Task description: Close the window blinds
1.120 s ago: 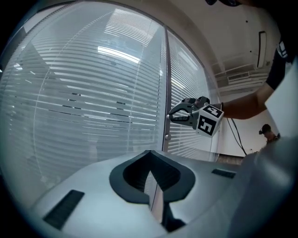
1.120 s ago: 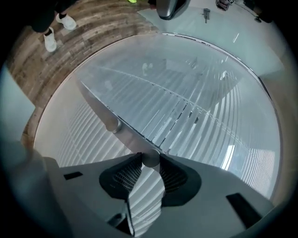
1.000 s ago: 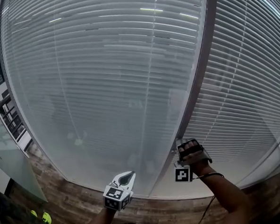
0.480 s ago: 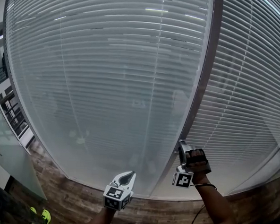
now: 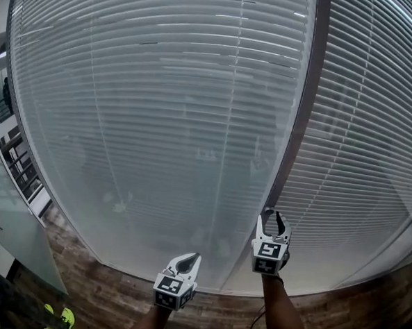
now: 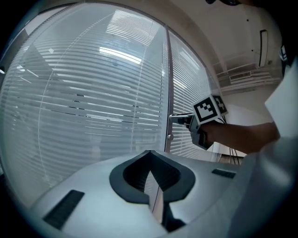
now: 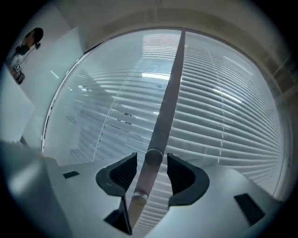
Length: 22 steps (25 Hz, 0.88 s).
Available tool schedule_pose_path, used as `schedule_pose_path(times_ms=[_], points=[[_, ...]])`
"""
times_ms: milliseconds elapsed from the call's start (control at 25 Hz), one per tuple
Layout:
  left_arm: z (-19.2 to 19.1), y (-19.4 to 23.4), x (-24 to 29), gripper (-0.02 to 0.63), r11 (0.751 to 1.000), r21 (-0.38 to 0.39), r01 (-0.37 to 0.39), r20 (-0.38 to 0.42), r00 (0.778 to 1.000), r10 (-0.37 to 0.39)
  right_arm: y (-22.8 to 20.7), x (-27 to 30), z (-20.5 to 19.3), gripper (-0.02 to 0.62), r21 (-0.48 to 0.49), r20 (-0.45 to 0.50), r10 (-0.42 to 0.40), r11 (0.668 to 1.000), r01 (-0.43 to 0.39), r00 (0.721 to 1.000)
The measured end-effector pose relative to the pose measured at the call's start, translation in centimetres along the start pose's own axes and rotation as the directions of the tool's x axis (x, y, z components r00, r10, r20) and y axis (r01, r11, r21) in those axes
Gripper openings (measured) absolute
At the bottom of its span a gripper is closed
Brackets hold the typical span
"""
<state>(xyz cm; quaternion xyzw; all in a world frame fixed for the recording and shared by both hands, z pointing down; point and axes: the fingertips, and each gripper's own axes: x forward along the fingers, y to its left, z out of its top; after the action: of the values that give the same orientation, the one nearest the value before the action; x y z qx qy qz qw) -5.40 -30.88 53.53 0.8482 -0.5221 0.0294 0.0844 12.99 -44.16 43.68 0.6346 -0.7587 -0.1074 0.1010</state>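
Your right claw [image 5: 271, 218] has just been opening, now wide around the wand [image 7: 160, 125] at the right edge of the blinds [image 5: 160, 123], not pinching it. Clamp square on it before you twist, I'd say. Your left claw [image 5: 188, 258] is closed, empty.

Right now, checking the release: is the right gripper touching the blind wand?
Apart: right gripper view shows the wand between the right gripper's jaws, just opened, gaps both sides.
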Motion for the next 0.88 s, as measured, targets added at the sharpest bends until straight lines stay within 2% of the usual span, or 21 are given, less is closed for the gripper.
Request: schedule_pose_path(times_ms=[160, 240, 320, 600, 680, 760, 800, 880], points=[[0.0, 0.5, -0.3, 0.0, 1.0, -0.004, -0.009, 0.002, 1.0, 0.009, -0.8, 0.7, 0.2, 0.183, 0.113, -0.013, -0.016, 0.993, 0.017, 1.0], [0.2, 0.8, -0.4, 0.0, 1.0, -0.01, -0.018, 0.004, 1.0, 0.018, -0.9, 0.9, 0.3, 0.176, 0.124, -0.007, -0.004, 0.992, 0.005, 1.0], [0.5, 1.1, -0.7, 0.0, 0.999, -0.02, -0.032, 0.007, 0.999, 0.032, -0.9, 0.9, 0.4, 0.129, 0.133, -0.004, 0.0, 0.991, 0.0, 1.0], [-0.1, 1.2, -0.6, 0.0, 1.0, -0.014, -0.02, 0.002, 1.0, 0.02, -0.8, 0.9, 0.4, 0.126, 0.121, 0.002, -0.01, 0.993, 0.009, 1.0], [-0.2, 0.9, -0.5, 0.0, 1.0, -0.013, -0.014, 0.0, 1.0, 0.014, -0.5, 0.9, 0.6, 0.126, 0.024, 0.0, -0.008, 1.0, 0.008, 1.0], [-0.2, 0.7, -0.5, 0.0, 1.0, -0.01, -0.006, -0.002, 1.0, 0.006, -0.1, 0.9, 0.7, 0.126, -0.147, -0.015, -0.005, 0.989, 0.003, 1.0], [-0.2, 0.6, -0.5, 0.0, 1.0, -0.008, -0.004, -0.002, 1.0, 0.003, 0.1, 0.8, 0.8, 0.126, -0.241, -0.025, -0.003, 0.971, -0.003, 1.0], [-0.1, 0.6, -0.6, 0.0, 1.0, -0.009, -0.003, -0.002, 1.0, 0.003, 0.4, 0.7, 0.7, 0.126, -0.419, -0.034, -0.007, 0.908, -0.008, 0.999]])
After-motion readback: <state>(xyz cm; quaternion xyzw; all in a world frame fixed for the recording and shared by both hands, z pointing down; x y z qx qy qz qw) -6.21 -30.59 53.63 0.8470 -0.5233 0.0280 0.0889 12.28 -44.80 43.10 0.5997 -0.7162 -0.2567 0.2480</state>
